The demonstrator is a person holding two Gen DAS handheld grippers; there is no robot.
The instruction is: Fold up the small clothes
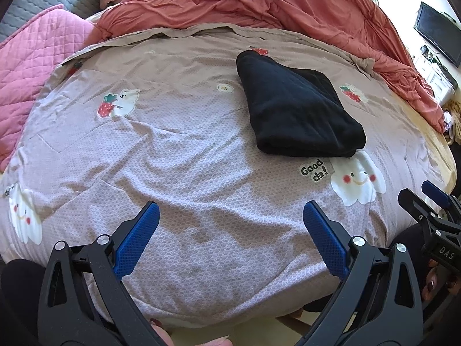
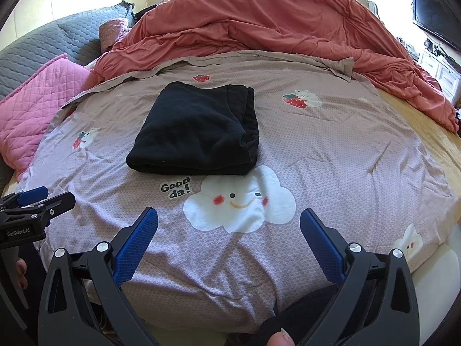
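Note:
A black garment (image 1: 296, 106) lies folded into a compact rectangle on the pinkish cartoon-print bedsheet (image 1: 187, 158). It also shows in the right wrist view (image 2: 198, 129), just beyond the "Good da!" print. My left gripper (image 1: 230, 210) is open and empty, held above the near part of the bed, well short of the garment. My right gripper (image 2: 229, 216) is open and empty, over the white cloud print, short of the garment. The right gripper also shows at the left wrist view's right edge (image 1: 432, 201); the left gripper shows at the right wrist view's left edge (image 2: 37, 199).
A rumpled orange duvet (image 2: 273, 26) is piled across the far side of the bed. A pink quilted pillow (image 2: 37, 101) and a grey one (image 2: 52, 37) lie at the left. A wall TV (image 2: 435, 14) and white drawers (image 2: 443, 72) stand at the right.

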